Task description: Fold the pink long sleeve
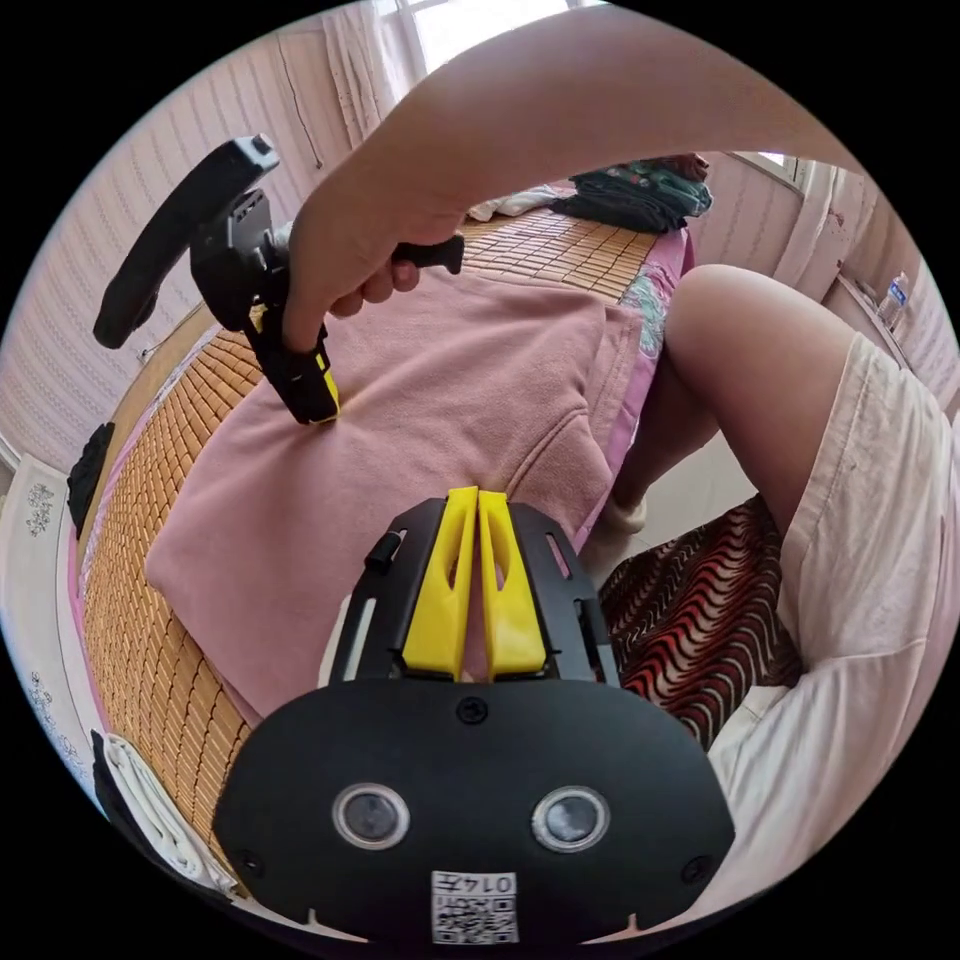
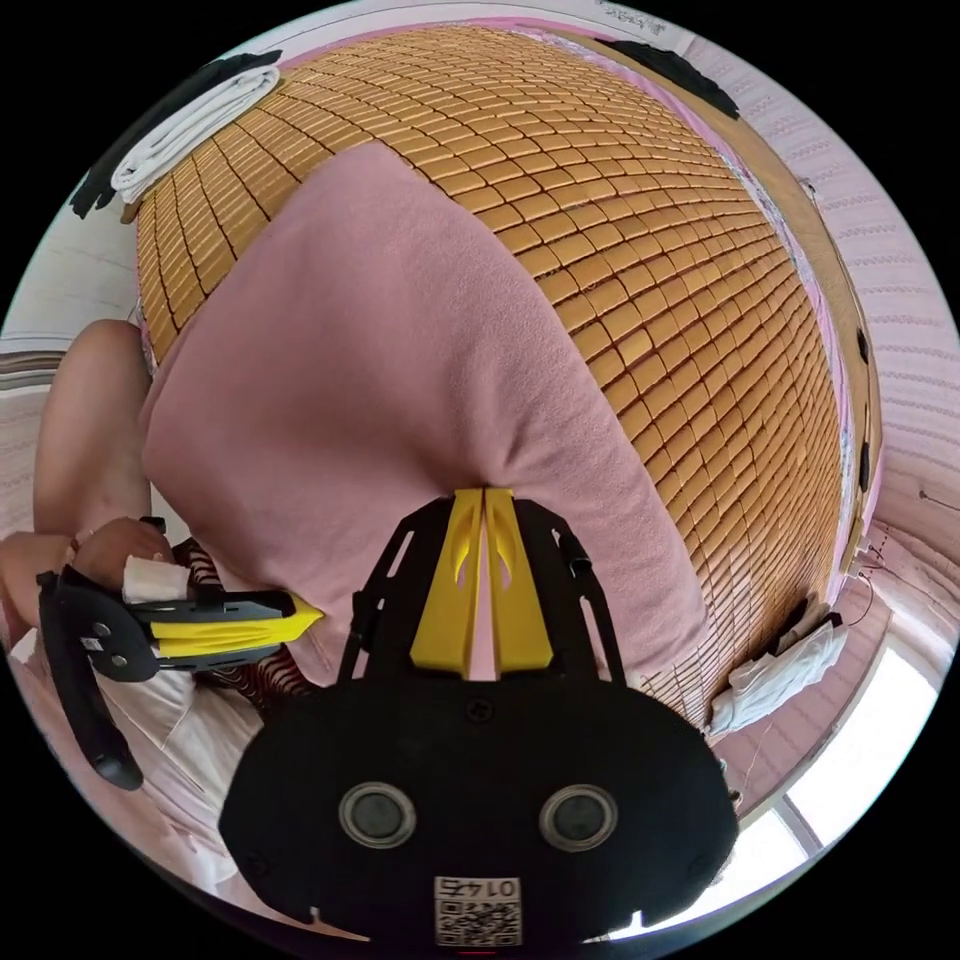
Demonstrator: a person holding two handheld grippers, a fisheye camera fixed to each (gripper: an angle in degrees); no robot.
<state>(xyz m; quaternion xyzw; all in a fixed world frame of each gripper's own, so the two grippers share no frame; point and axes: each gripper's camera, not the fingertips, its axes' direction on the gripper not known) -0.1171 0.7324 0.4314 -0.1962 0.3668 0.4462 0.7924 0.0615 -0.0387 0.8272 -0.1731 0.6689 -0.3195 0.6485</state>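
- Bedroom with pale striped walls and a bright window; a bed carries a woven bamboo mat (image 2: 640, 260) that covers most of its top, pink bedding showing along the mat's edges.
- Pink long sleeve (image 1: 420, 420) lies on the mat near the bed's front edge, folded into a thick block; in the right gripper view (image 2: 380, 400) it runs from the front edge toward the mat's middle, one corner pointing up the mat.
- Left gripper view, left to right: folded white cloth (image 1: 150, 800) at the mat's near-left corner, dark item at the left edge of the bed, then the right gripper (image 1: 322, 408) held in a hand (image 1: 340, 260), its yellow tips down on the garment's upper-left part; jaws look together there, tips touching fabric, whether any is pinched cannot be told.
- Left gripper (image 1: 478, 500) sits at the garment's front hem, yellow jaws pressed together with only a thin slit; pink fabric right at the tips, a grip on it is not clear.
- Dark folded clothes (image 1: 640, 195) piled at the bed's far right corner; the person's bare knee and light shorts at the right, patterned red-black fabric (image 1: 690, 620) below the bed edge.
- Right gripper view, left to right: left gripper (image 2: 305, 618) at the front edge beside the garment, jaws together; right gripper (image 2: 485, 500) closed, tips on the pink fabric; white cloth (image 2: 780, 675) at the mat's right corner.
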